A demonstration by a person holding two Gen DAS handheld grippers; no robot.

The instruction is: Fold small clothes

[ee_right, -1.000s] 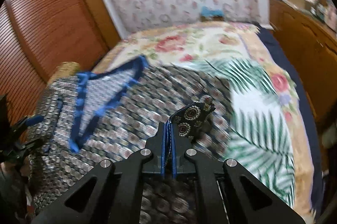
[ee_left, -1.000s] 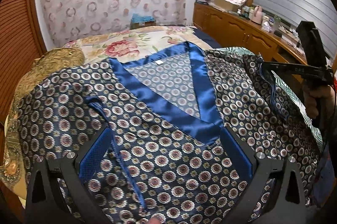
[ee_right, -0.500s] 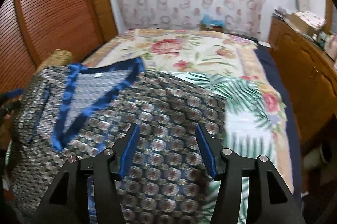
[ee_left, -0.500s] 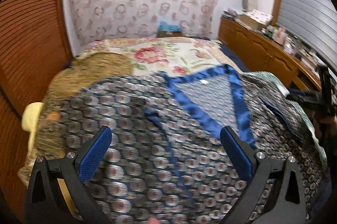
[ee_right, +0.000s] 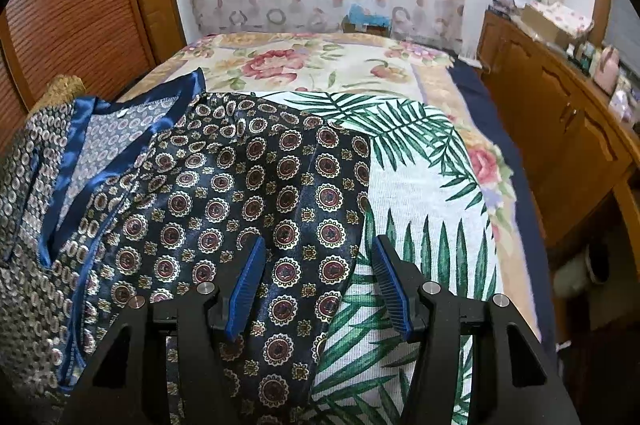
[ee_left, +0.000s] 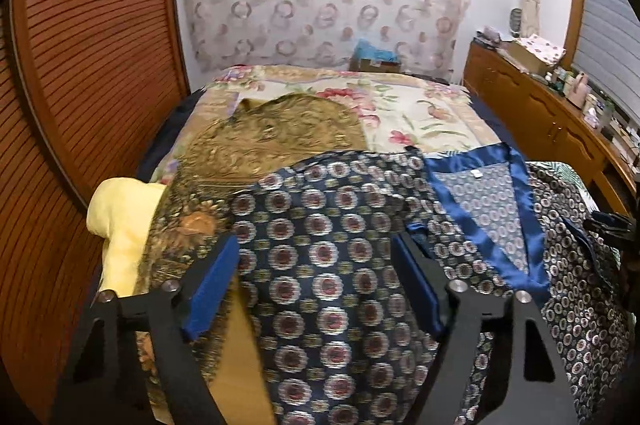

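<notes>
Satin patterned top [ee_right: 248, 193] (blue-trimmed) lies spread beneath both parted grippers.

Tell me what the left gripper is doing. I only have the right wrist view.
Observer: The left gripper is open, with a sleeve end of the patterned top between its pads. Its jaws have just been closing, but nothing is pinched.
Operator: What's under the top on that side?
Observer: A gold-brown cloth. The top's edge lies over its near part.
Operator: Anything else out there?
Observer: A yellow cloth, bunched against the gold-brown cloth's left edge in the left wrist view.
</notes>
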